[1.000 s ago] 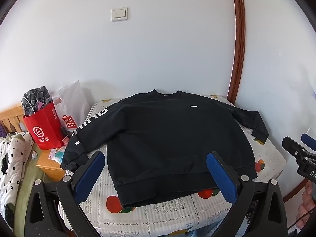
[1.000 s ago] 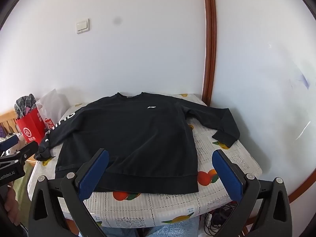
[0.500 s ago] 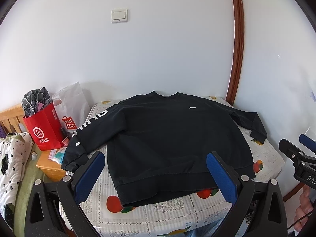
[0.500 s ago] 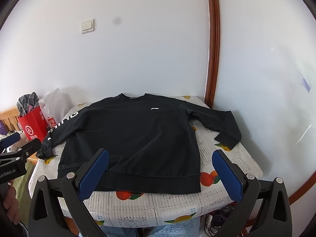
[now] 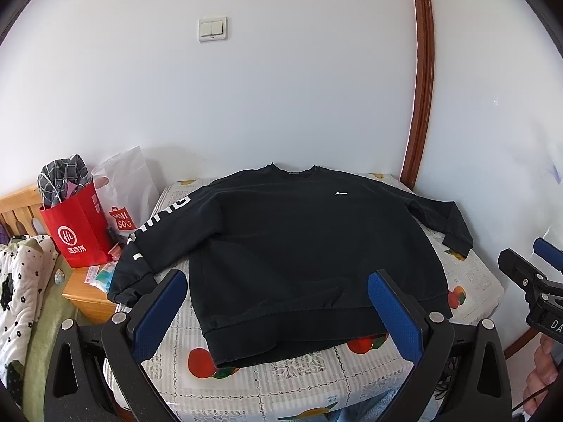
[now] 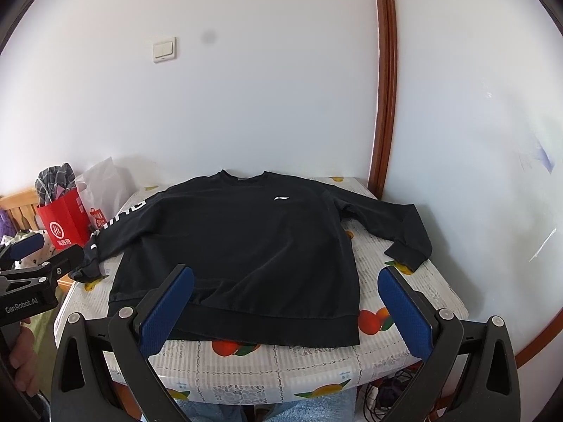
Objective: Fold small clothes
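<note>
A black long-sleeved sweatshirt [image 5: 302, 246] lies spread flat, front up, on a small table with a fruit-print cloth [image 5: 267, 379]; it also shows in the right wrist view [image 6: 239, 246]. Its left sleeve with white letters [image 5: 158, 225] hangs off the table's left edge. Its right sleeve [image 6: 397, 228] lies on the cloth. My left gripper [image 5: 274, 320] is open and empty, held in front of the hem. My right gripper [image 6: 286, 313] is open and empty, also in front of the hem. Each gripper shows at the edge of the other's view.
A red paper bag [image 5: 75, 225] with checked cloth in it and a white plastic bag [image 5: 123, 190] stand on a wooden bedside stand [image 5: 84, 292] left of the table. White walls and a brown door frame [image 5: 420, 98] close off the back and right.
Both grippers have drifted slightly; the sweatshirt sits a little higher in the right wrist view. The sweatshirt has not moved on the table. Both grippers stay open.
</note>
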